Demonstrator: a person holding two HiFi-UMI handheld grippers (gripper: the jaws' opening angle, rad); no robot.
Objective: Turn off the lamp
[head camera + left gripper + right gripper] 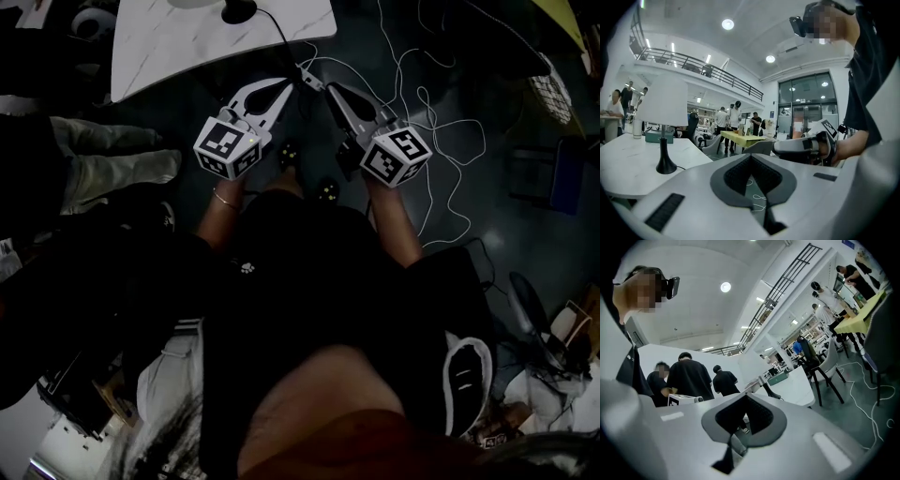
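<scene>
At 11 o'clock in the head view, the white table carries the lamp, while off its near edge the left gripper and, at its 3 o'clock, the right gripper are both clenched empty, tips flanking the lamp cord.
</scene>
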